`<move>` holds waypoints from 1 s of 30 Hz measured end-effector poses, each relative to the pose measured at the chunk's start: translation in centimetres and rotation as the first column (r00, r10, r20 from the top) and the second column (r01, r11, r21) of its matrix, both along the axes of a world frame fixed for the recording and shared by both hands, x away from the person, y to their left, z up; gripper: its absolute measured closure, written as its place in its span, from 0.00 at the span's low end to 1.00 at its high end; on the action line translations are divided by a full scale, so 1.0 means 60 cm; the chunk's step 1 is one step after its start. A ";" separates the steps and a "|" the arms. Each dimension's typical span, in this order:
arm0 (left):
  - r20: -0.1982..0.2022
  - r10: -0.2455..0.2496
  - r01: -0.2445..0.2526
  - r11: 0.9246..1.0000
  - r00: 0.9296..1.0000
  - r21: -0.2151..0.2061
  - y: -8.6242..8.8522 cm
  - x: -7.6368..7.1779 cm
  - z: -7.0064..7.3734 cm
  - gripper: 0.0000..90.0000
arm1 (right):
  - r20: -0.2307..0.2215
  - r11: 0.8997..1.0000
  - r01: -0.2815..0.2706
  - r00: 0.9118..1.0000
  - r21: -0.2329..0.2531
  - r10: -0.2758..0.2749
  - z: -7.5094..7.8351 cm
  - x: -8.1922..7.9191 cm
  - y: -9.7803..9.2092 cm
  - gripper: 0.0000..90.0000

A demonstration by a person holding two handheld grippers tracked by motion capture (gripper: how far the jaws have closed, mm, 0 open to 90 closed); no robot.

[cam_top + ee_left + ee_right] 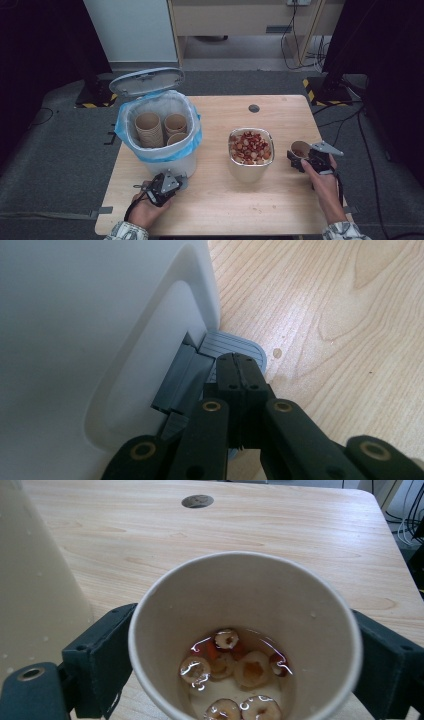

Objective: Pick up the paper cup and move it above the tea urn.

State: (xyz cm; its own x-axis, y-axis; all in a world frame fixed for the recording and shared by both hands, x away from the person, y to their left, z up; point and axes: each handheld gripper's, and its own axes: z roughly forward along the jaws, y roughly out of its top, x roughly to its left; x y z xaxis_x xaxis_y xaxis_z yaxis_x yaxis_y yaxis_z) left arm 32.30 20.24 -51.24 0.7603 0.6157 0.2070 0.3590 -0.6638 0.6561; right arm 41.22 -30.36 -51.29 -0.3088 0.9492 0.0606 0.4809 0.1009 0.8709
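Observation:
A white pedal bin point(176, 162) lined with a blue bag stands at the table's left with its grey lid point(146, 81) raised. Several brown paper cups point(150, 129) stand inside it. My left gripper point(172, 181) is at the bin's front base. In the left gripper view its jaws point(240, 365) are shut, tips resting on the grey pedal point(240, 346). My right gripper point(300, 159) is shut on a paper cup point(300, 148) at the table's right. That cup point(245, 605) is upright and holds liquid with several fruit slices point(235, 670).
A pale container point(248, 171) heaped with red and tan fruit slices stands mid-table, just left of the held cup; its wall point(35, 590) is close to the right gripper. A round cable hole point(254, 108) sits at the table's far side. Cables lie on the floor at the right.

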 end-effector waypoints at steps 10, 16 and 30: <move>0.000 -0.001 0.001 1.000 1.000 -0.001 0.000 0.000 0.000 1.00 | 0.002 1.000 -0.003 1.000 -0.026 0.004 -0.004 0.005 0.005 0.21; 0.000 0.000 0.000 1.000 1.000 0.000 0.000 0.000 0.000 1.00 | 0.004 1.000 -0.018 1.000 -0.018 0.018 -0.007 0.007 0.003 0.24; -0.004 0.000 0.000 1.000 1.000 -0.001 0.001 0.000 0.000 1.00 | 0.029 0.998 -0.058 0.998 -0.027 0.059 -0.009 0.010 -0.004 0.31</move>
State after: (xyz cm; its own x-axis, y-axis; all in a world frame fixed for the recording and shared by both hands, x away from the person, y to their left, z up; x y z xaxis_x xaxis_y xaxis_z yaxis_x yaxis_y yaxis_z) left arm 32.32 20.27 -51.22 0.7611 0.6160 0.2032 0.3615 -0.6629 0.6557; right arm 41.82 -30.62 -51.83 -0.3649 0.9307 0.0263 0.4479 0.1507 0.8813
